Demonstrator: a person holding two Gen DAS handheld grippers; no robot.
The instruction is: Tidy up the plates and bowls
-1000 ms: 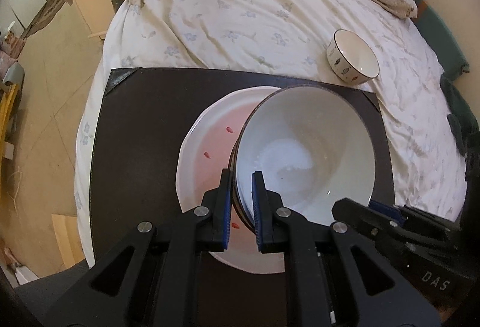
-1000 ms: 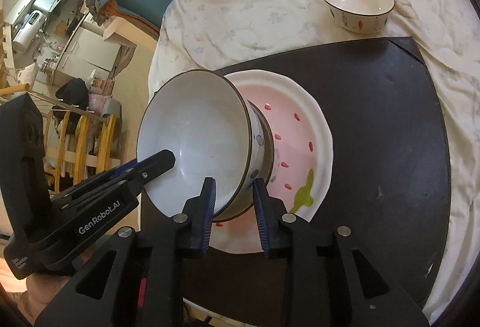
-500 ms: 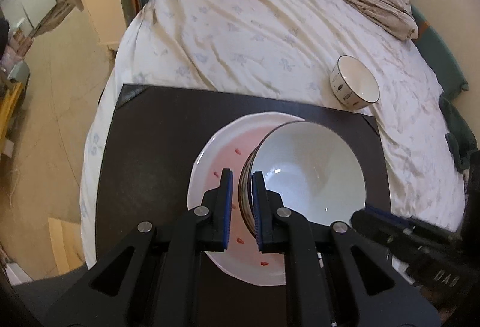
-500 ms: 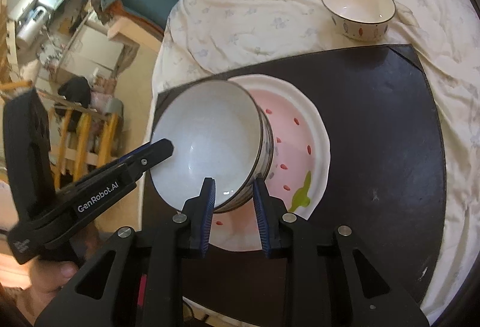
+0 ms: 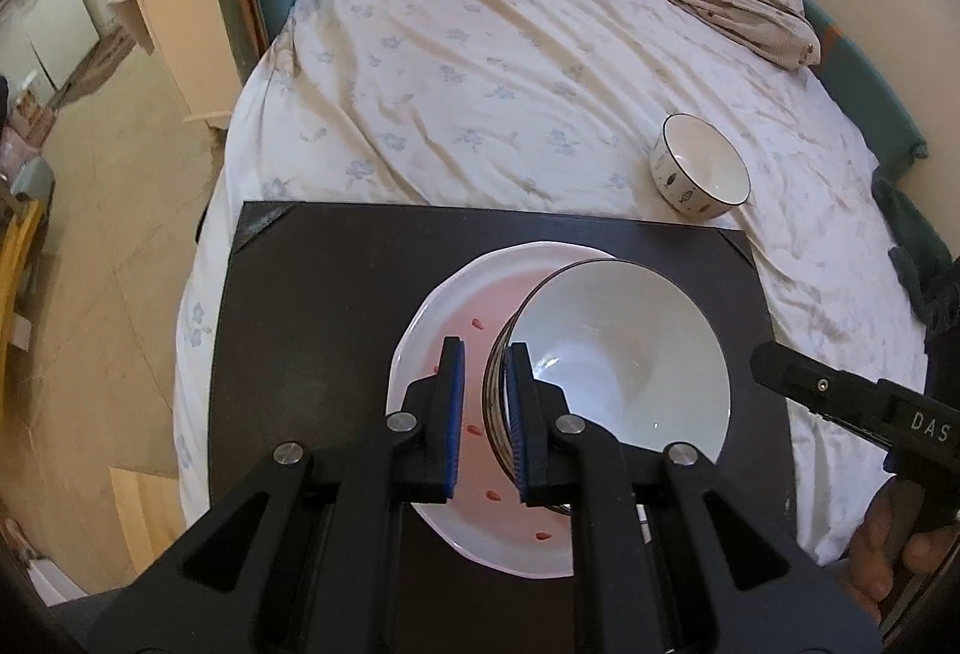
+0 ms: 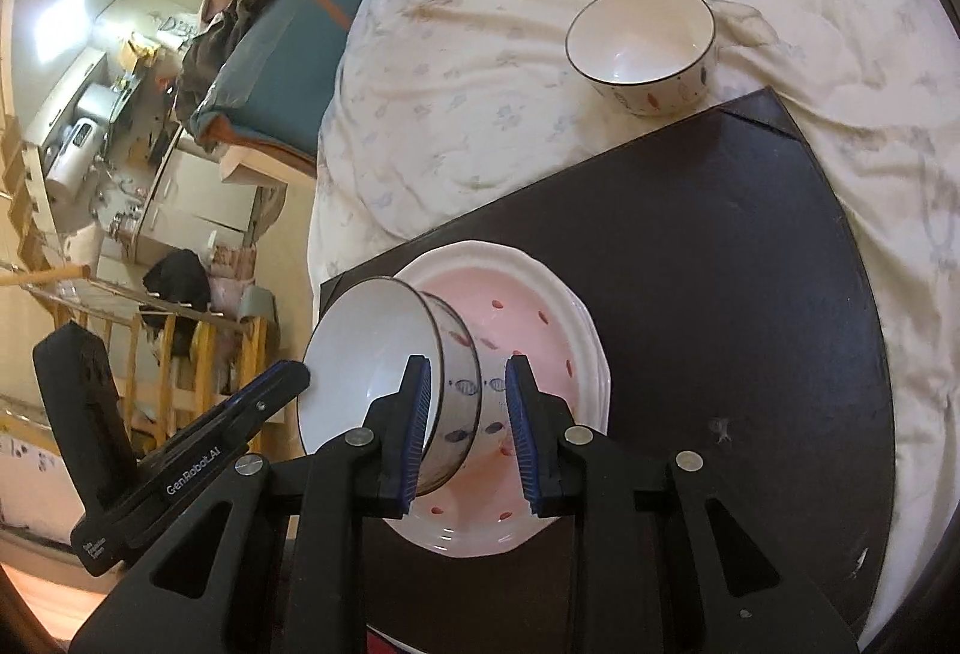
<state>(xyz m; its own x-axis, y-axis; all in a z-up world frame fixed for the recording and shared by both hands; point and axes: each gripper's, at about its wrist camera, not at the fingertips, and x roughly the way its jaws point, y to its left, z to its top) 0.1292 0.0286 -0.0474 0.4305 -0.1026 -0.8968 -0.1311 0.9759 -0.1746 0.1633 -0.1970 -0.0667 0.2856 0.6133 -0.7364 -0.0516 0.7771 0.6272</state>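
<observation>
Straddling the bowl [image 5: 618,366] rim, the opening left tongs [image 5: 485,414] sit over the plate [image 5: 438,330].

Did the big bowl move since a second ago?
Yes. The big bowl has come down onto the pink plate, and both sit nearer the board's front edge in view.

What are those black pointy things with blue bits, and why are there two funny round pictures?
They are claws: tongs a person holds, one per hand. Each carries a camera looking forward, so each picture comes from one claw. A dark board lies on a bed, with a pink plate on it. A big white bowl leans on the plate. The left claw is opening, the bowl's rim between its fingers. The right claw is open, gripping nothing. A small bowl sits on the bed.
</observation>
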